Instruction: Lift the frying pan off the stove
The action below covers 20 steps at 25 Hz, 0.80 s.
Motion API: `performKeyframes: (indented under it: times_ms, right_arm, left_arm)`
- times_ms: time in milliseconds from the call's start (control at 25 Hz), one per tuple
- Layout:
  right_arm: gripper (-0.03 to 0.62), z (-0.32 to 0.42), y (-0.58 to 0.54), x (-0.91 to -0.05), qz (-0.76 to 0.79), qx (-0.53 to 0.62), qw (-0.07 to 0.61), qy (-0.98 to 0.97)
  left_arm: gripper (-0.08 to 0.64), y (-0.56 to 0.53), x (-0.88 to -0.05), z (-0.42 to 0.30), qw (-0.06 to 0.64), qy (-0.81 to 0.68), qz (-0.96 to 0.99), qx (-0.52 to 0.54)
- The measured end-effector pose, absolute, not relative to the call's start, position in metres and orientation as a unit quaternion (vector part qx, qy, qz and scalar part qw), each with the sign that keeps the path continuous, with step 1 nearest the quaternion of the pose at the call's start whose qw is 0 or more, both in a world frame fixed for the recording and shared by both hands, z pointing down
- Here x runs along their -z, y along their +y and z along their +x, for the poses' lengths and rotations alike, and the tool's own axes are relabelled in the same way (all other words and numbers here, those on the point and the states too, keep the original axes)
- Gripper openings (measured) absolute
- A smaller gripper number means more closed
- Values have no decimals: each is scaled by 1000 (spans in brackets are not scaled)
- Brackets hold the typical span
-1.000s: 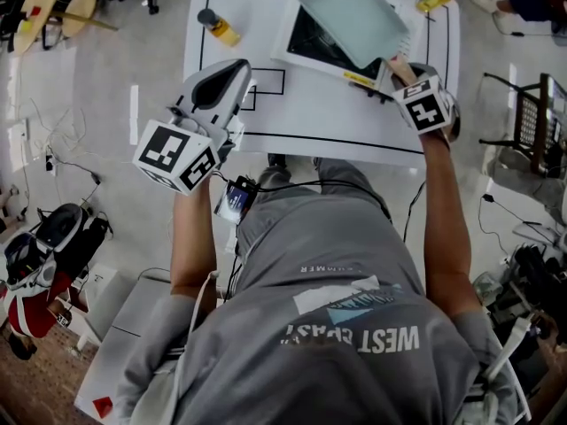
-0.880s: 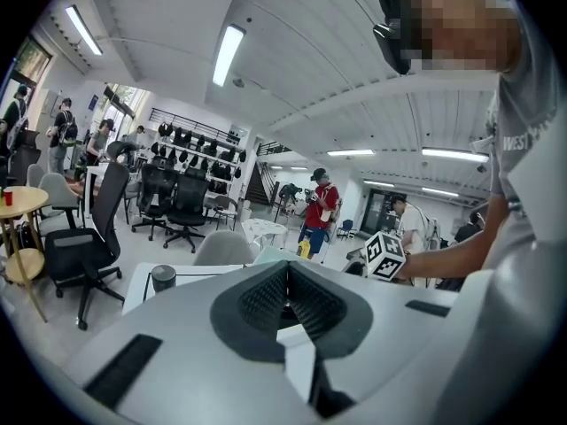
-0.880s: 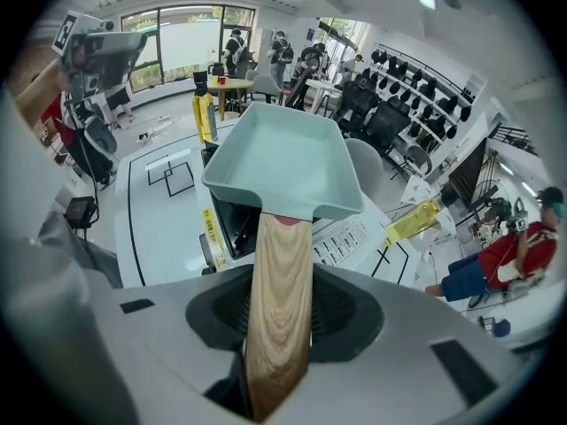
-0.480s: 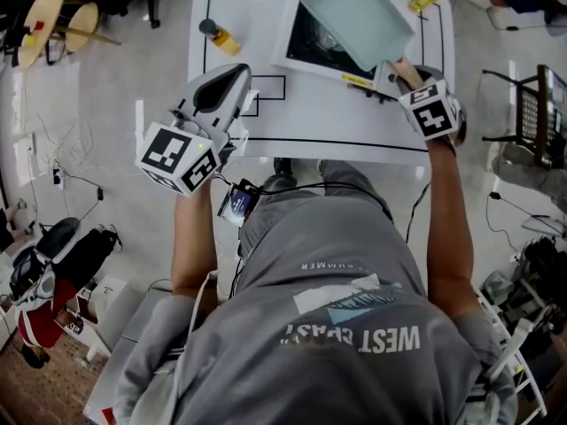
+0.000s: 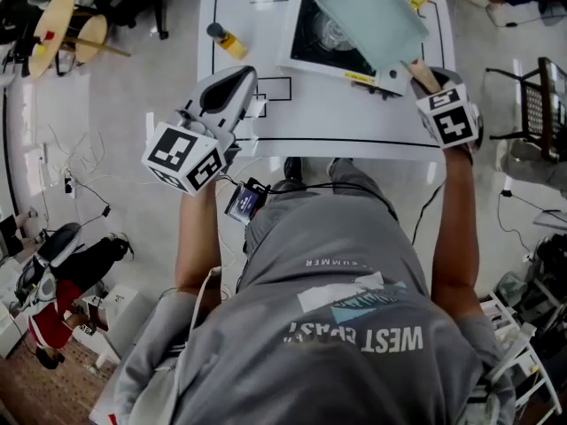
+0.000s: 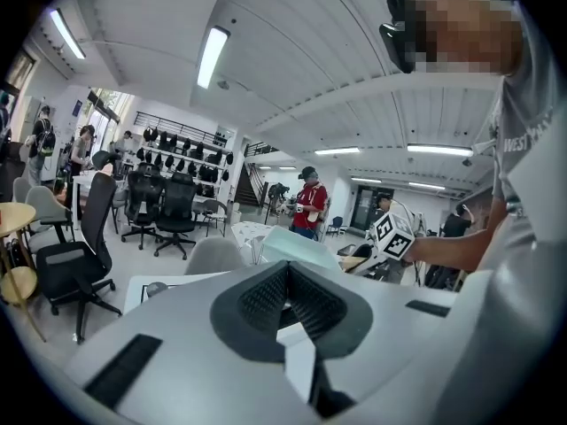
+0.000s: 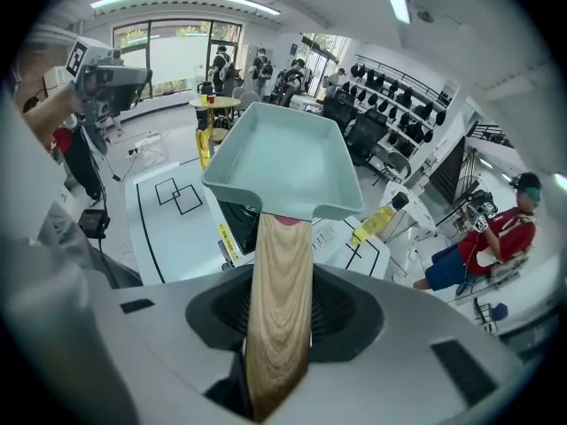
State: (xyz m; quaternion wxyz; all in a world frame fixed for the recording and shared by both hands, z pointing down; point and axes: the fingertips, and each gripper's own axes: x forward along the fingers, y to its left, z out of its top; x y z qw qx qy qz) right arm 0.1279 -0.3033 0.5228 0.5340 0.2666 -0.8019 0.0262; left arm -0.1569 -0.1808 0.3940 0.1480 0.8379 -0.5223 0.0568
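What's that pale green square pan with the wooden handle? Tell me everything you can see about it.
The pale mint-green square frying pan has raised, sloping walls, a smooth matte look and an empty inside. Its light wooden handle joins one side at a reddish collar. The right gripper is clamped on that handle, holding the pan in the air over the black-topped stove, apparently touching nothing else.

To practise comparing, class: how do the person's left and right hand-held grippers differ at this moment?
The right hand-held gripper clamps the wooden handle of the frying pan; the left hand-held gripper holds nothing. The right's jaws stand apart on the handle; the left's are together. The right points steeply down at the table; the left points nearly level into the room. Both carry a marker cube.
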Motion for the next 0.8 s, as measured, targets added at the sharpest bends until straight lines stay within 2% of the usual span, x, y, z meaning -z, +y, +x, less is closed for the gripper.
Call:
performKeyframes:
  times_ms: [800]
  right_arm:
    - [138,167,-267,-450,299,-27,493,-817]
  left_arm:
    - [-2,-165,-377,-132,130,-484,863,-65]
